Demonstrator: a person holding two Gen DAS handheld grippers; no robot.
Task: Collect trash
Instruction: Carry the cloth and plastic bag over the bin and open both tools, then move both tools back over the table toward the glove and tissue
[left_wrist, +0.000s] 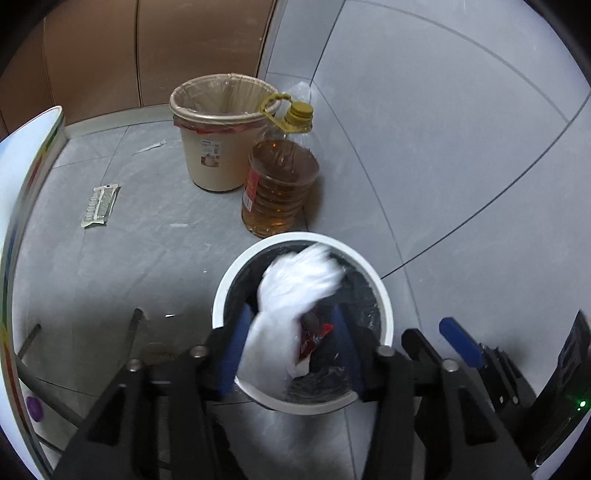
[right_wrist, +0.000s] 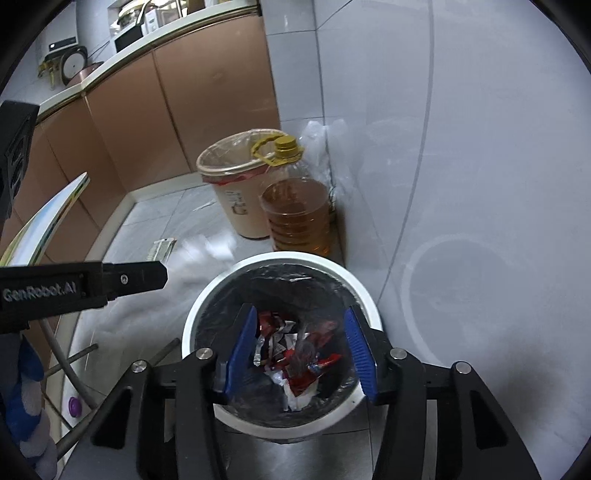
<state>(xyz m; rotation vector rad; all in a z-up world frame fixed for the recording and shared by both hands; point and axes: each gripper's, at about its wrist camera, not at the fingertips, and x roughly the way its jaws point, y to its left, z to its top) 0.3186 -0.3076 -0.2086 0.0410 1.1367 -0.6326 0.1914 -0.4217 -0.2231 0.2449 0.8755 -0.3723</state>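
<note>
Both tongs hang spread, gripping nothing: left gripper (left_wrist: 291, 354) over a blurred, crumpled white plastic sheet (left_wrist: 291, 295) above the near black-lined white bin (left_wrist: 221, 295), right gripper (right_wrist: 301, 350) above wrappers (right_wrist: 295, 362). Sheet looks light, soft; pinch a bunched fold.

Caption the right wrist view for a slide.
Open right gripper above a white bin holding wrappers.

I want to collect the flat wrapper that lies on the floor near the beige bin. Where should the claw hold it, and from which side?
The flat wrapper lies flat on the floor tiles, long and narrow, left of the beige bin. I would come from above and close across its narrow width near one short end, probably the nearer one. The left claw looks open now.
</note>
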